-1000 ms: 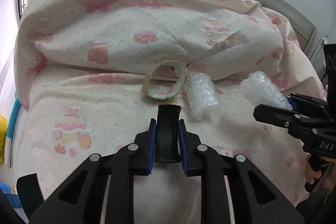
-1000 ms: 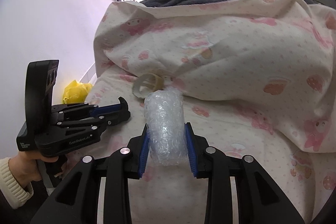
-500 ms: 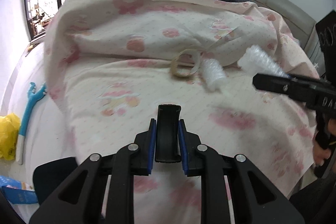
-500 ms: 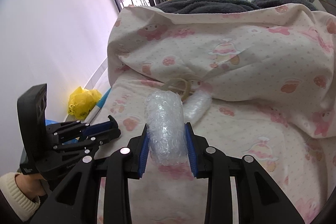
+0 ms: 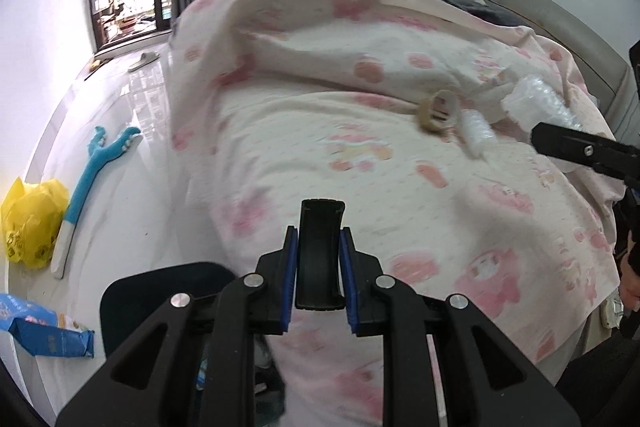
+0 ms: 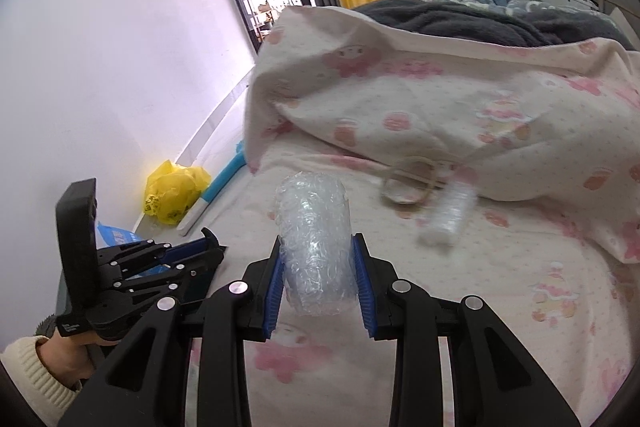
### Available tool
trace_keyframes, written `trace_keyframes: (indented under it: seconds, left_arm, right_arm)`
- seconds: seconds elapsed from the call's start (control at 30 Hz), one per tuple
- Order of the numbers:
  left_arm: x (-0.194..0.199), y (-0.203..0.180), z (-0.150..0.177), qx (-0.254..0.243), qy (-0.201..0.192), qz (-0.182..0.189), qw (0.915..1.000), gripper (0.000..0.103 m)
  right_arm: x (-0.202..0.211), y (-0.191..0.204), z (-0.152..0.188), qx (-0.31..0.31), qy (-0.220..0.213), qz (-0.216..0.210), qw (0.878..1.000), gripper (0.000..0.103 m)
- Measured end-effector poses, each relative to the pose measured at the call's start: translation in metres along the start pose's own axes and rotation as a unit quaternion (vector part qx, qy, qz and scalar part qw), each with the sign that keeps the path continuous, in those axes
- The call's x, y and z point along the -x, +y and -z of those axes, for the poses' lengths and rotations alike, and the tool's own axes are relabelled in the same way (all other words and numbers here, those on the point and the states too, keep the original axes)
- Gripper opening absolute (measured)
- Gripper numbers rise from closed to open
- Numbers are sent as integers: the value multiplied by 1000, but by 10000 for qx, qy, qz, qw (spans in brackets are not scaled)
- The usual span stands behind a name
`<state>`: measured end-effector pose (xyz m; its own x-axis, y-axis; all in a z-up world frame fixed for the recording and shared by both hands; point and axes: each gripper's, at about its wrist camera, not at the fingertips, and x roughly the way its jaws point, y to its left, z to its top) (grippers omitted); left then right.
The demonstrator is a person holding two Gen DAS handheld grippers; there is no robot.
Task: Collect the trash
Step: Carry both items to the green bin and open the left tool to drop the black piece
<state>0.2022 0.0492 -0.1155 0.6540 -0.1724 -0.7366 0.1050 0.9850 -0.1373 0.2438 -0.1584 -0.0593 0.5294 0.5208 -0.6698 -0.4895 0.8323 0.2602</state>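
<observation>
My left gripper is shut on a black curved plastic piece, held near the bed's left edge above a dark bin. My right gripper is shut on a roll of bubble wrap, lifted over the pink-print bedsheet; this roll also shows in the left wrist view. On the bed lie a cardboard tape ring, also in the right wrist view, and a second bubble wrap roll, also in the right wrist view.
On the white floor left of the bed lie a yellow plastic bag, a blue-and-white brush-like tool and a blue packet. A bunched duvet rises behind the trash. A grey headboard stands far right.
Both grippers have drawn back and swung left, away from the ring and second roll, carrying their loads. The floor and the dark bin have come into the left wrist view.
</observation>
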Motion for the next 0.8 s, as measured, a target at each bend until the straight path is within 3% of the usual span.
trace_keyframes:
  seconds: [0.43,0.8]
  left_arm:
    - [1,69,29,479,448,-299,9974,22]
    - [-12,123,62,867,1134,-550,9882,22]
  right_arm:
    - [-31,75,-11,403,134,-276,9987,33]
    - [-64,129,-14,648,309,-530,9960,33]
